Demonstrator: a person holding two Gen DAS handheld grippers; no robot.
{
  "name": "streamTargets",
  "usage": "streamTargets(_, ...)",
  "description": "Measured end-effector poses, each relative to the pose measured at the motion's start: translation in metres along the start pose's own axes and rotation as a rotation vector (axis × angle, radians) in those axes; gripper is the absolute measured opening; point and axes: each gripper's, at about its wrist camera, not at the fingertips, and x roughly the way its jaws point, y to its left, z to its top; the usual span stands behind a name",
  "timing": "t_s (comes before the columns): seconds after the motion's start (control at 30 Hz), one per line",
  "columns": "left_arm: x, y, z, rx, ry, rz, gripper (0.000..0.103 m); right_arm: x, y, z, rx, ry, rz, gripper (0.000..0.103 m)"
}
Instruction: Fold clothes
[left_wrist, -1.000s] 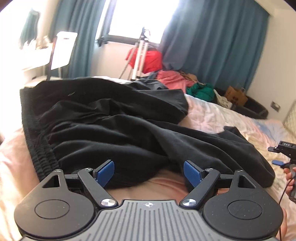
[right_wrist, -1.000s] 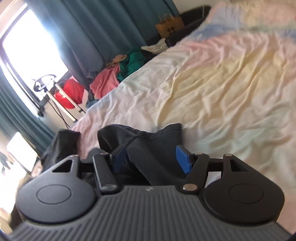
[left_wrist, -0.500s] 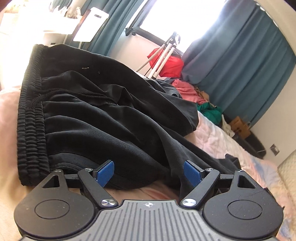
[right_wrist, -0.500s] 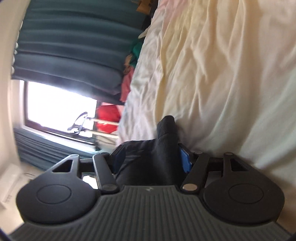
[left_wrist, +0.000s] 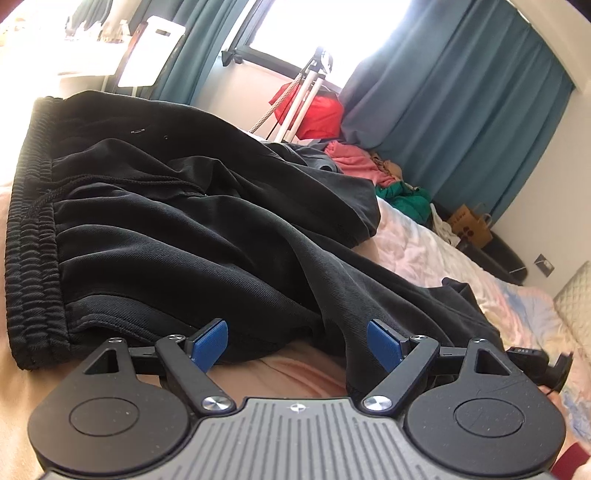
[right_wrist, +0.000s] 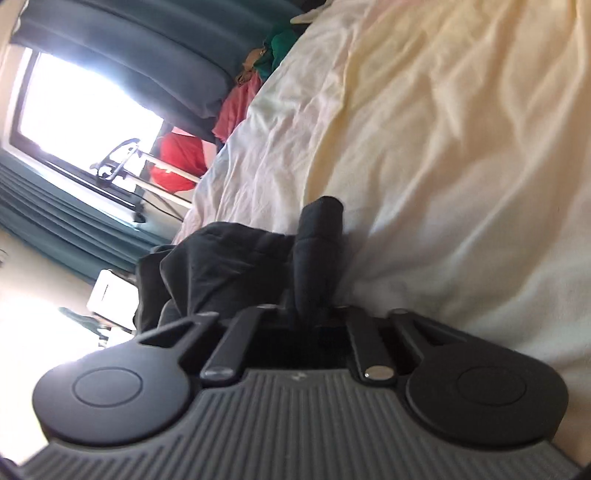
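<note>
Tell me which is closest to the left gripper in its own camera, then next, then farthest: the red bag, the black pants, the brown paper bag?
From the left gripper:
1. black pants, right ahead.
2. brown paper bag, far right, on the floor.
3. red bag, under the window.

The right gripper's (right_wrist: 308, 314) fingertips are buried in bunched black trousers (right_wrist: 229, 266). The trouser legs' far ends are hidden behind folds. The window (left_wrist: 295, 33) is blown out white.

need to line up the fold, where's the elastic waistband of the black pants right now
In the left wrist view the elastic waistband runs down the far left, on the bed sheet, left of the open left gripper.
</note>
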Motion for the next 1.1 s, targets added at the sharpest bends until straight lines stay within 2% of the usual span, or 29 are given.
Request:
streamTargets(0.13, -0.002, 0.003, 0.001, -0.034, 0.0, -0.02, 0.084, -0.007, 0.036, 0.009, -0.149, -0.054, -0.096, 0.007)
streamTargets(0.23, 0.0, 0.01, 0.003, -0.093, 0.019, -0.069, 0.084, -0.059, 0.04, 0.029, -0.079, -0.325, -0.092, 0.007)
streamTargets(0.27, 0.001, 0.013, 0.004, -0.122, 0.033, -0.09, 0.085, -0.074, 0.034, 0.032, -0.059, -0.402, -0.137, 0.007)
streamTargets(0.3, 0.003, 0.016, 0.004, -0.155, 0.052, -0.107, 0.085, -0.083, 0.022, 0.032, -0.031, -0.429, -0.19, 0.007)
streamTargets(0.33, 0.005, 0.02, 0.004, -0.19, 0.074, -0.121, 0.085, -0.09, 0.009, 0.032, 0.001, -0.441, -0.241, 0.007)
streamTargets(0.4, 0.009, 0.028, 0.003, -0.257, 0.115, -0.142, 0.085, -0.089, -0.025, 0.028, 0.078, -0.368, -0.339, 0.007)
streamTargets(0.5, 0.01, 0.041, 0.001, -0.342, 0.172, -0.142, 0.087, -0.075, -0.054, 0.017, 0.098, -0.28, -0.472, 0.007)
streamTargets(0.63, 0.012, 0.06, -0.004, -0.466, 0.267, -0.129, 0.09, -0.073, -0.056, 0.013, 0.161, -0.297, -0.456, 0.008)
streamTargets(0.7, 0.013, 0.065, -0.008, -0.495, 0.302, -0.098, 0.09, -0.077, -0.051, 0.013, 0.146, -0.304, -0.461, 0.008)
streamTargets(0.8, 0.012, 0.074, -0.009, -0.548, 0.266, -0.104, 0.09, -0.08, -0.04, 0.013, 0.088, -0.301, -0.485, 0.008)
streamTargets(0.93, 0.008, 0.103, -0.008, -0.703, 0.113, -0.051, 0.09, -0.085, -0.039, 0.013, 0.103, -0.319, -0.474, 0.008)
streamTargets(1.03, 0.011, 0.126, -0.007, -0.823, 0.011, 0.014, 0.083, -0.087, -0.04, 0.013, 0.117, -0.331, -0.466, 0.008)
streamTargets(1.1, 0.017, 0.134, -0.004, -0.869, -0.011, 0.046, 0.077, -0.088, -0.041, 0.012, 0.136, -0.337, -0.455, 0.008)
